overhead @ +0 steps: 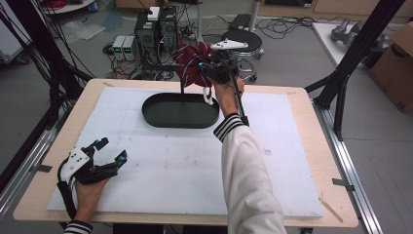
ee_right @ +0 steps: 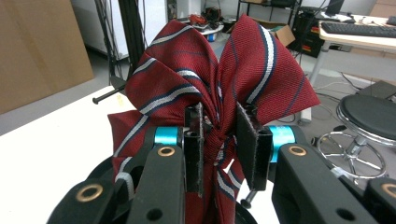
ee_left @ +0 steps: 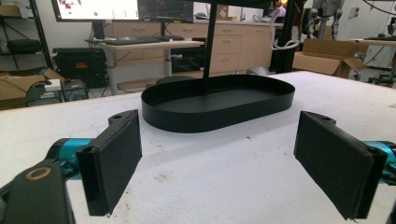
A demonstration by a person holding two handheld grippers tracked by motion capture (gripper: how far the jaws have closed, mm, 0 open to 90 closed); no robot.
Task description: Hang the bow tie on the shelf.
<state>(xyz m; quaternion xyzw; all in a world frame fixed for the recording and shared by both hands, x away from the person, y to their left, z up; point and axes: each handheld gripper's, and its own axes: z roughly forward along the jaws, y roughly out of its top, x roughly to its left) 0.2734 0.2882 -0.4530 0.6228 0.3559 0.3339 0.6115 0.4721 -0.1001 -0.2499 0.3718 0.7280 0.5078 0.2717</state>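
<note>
A dark red striped tie (ee_right: 187, 88), bunched into a bow-like wad, is clamped between the jaws of my right gripper (ee_right: 219, 140). In the high view the right gripper (overhead: 207, 68) holds the red tie (overhead: 191, 63) in the air above the far end of the black oval tray (overhead: 158, 118). A thin black post (overhead: 183, 87) rises from the tray. My left gripper (overhead: 111, 148) rests low at the near left of the white board, its jaws wide apart with nothing between them. The left gripper (ee_left: 217, 163) faces the tray (ee_left: 196, 119).
The white board (overhead: 180, 165) lies on a wooden table (overhead: 311, 161). Black frame struts (overhead: 350, 63) stand at the right and left. Computers, cables and a round stool (overhead: 243, 41) sit on the floor beyond the far edge.
</note>
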